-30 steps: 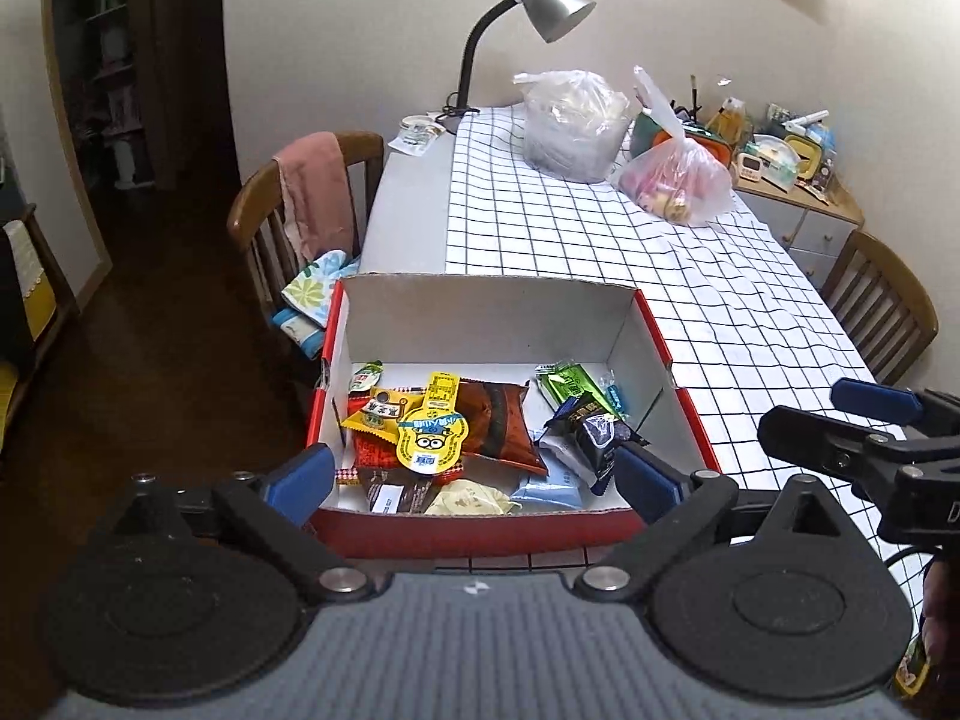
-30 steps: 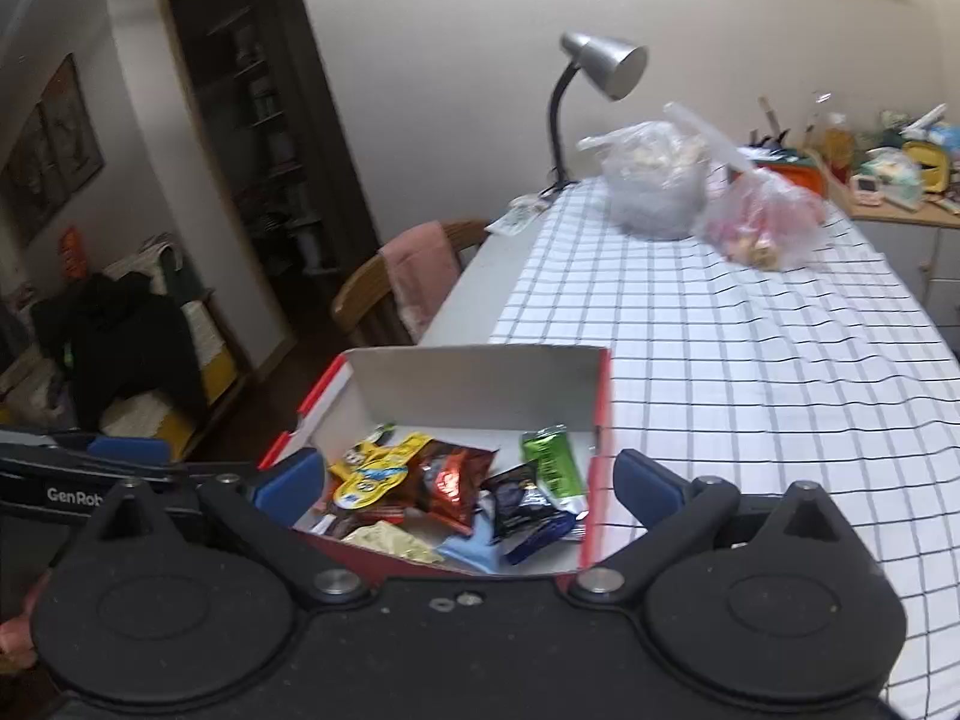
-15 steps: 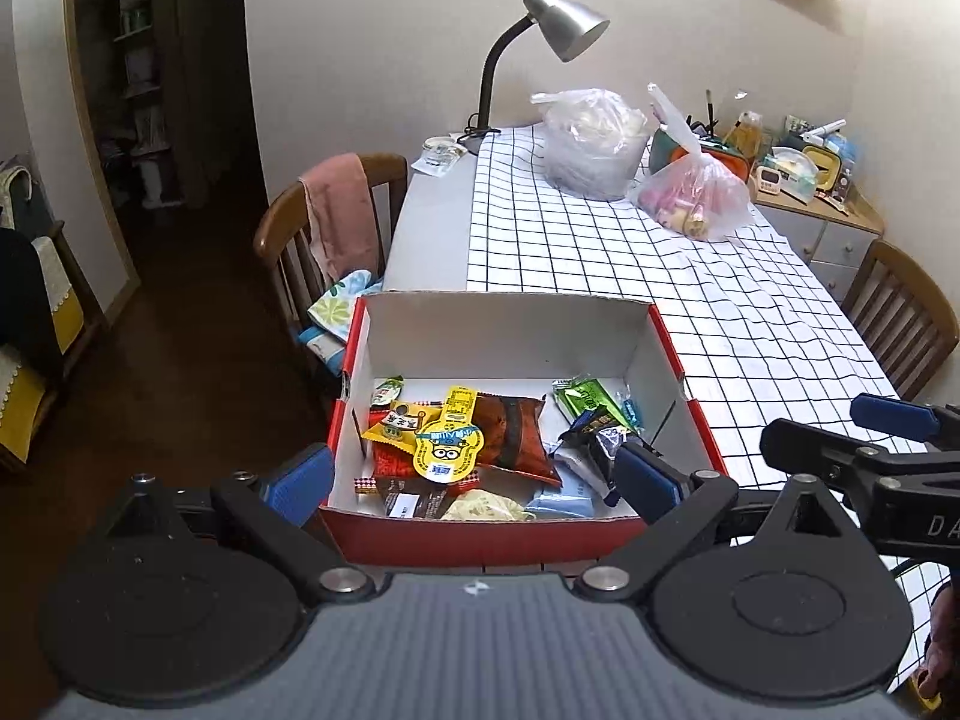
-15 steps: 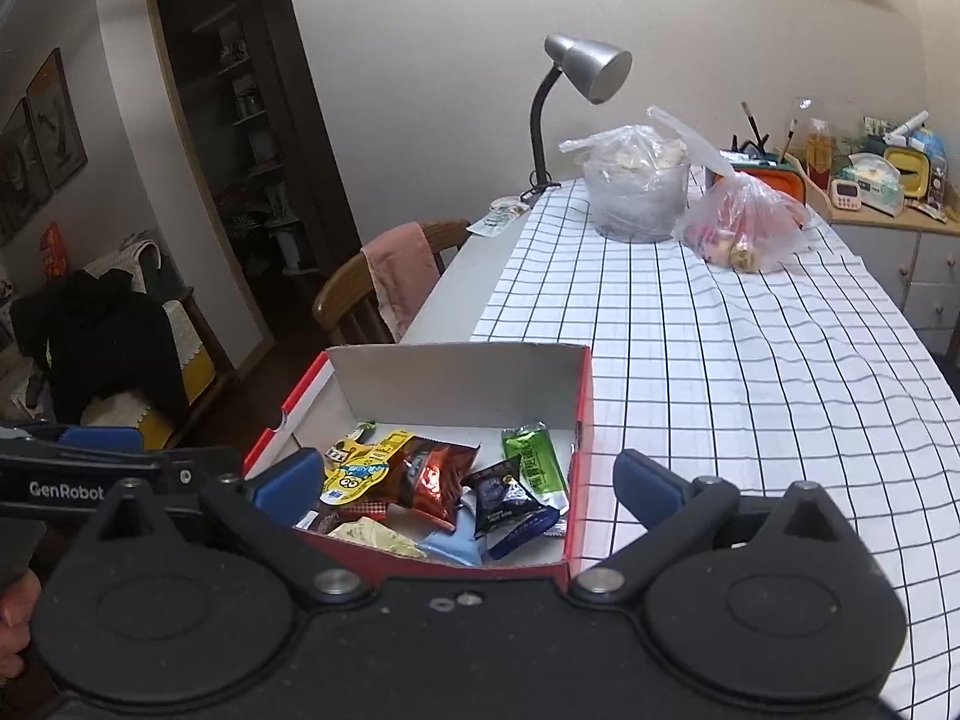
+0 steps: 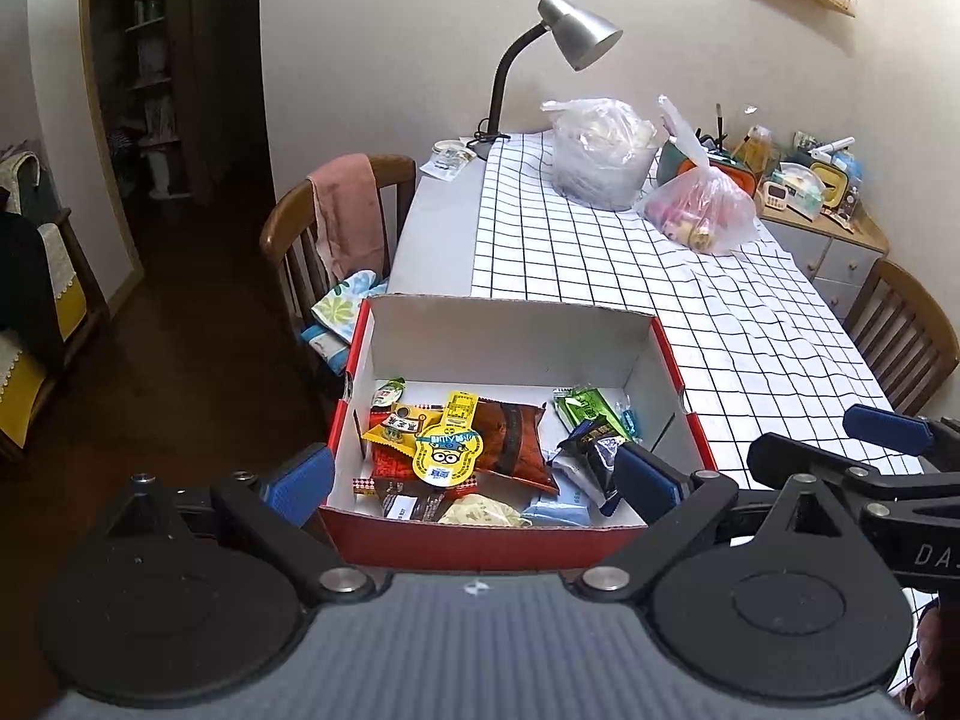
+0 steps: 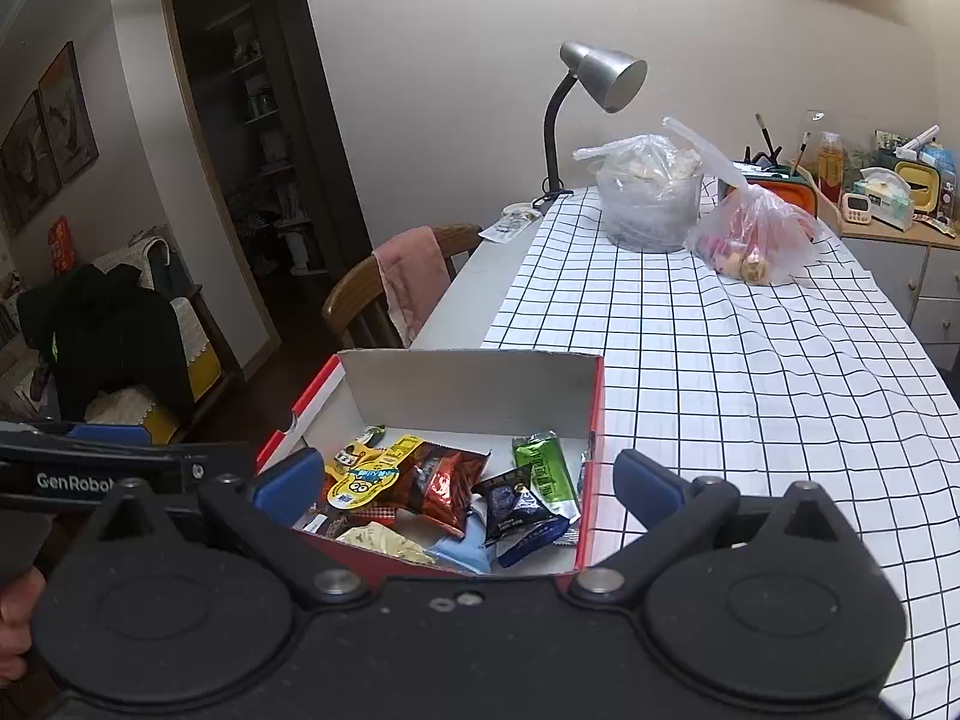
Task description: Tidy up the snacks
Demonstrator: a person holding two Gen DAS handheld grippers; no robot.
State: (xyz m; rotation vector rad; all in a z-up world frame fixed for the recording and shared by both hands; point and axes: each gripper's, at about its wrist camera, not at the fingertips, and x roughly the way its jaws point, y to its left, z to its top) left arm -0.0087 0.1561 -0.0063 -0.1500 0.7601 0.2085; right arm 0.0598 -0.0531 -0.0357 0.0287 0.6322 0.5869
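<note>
A red cardboard box [image 5: 510, 540] [image 6: 597, 420] with white inner walls sits at the near end of the table. It holds several snack packets: a yellow cartoon packet [image 5: 447, 450] [image 6: 363, 477], a dark red bag [image 5: 510, 438] [image 6: 447, 480], a green packet [image 5: 585, 408] [image 6: 540, 471] and a dark blue packet [image 6: 510, 507]. My left gripper [image 5: 474, 480] hovers open above the box's near edge, empty. My right gripper [image 6: 465, 483] is open too, above the box's near right corner, and shows in the left wrist view as a gripper [image 5: 840, 450].
A grid-patterned cloth [image 5: 660, 300] covers the table. Two plastic bags [image 5: 600, 150] [image 5: 702, 216] and a desk lamp [image 5: 558, 48] stand at the far end. Wooden chairs stand left [image 5: 336, 222] and right [image 5: 906, 336]. A cluttered sideboard [image 6: 888, 210] is at far right.
Both grippers have drawn back and risen a little, so the box looks smaller and lower in both views. The snacks have not moved; both grippers stay open.
</note>
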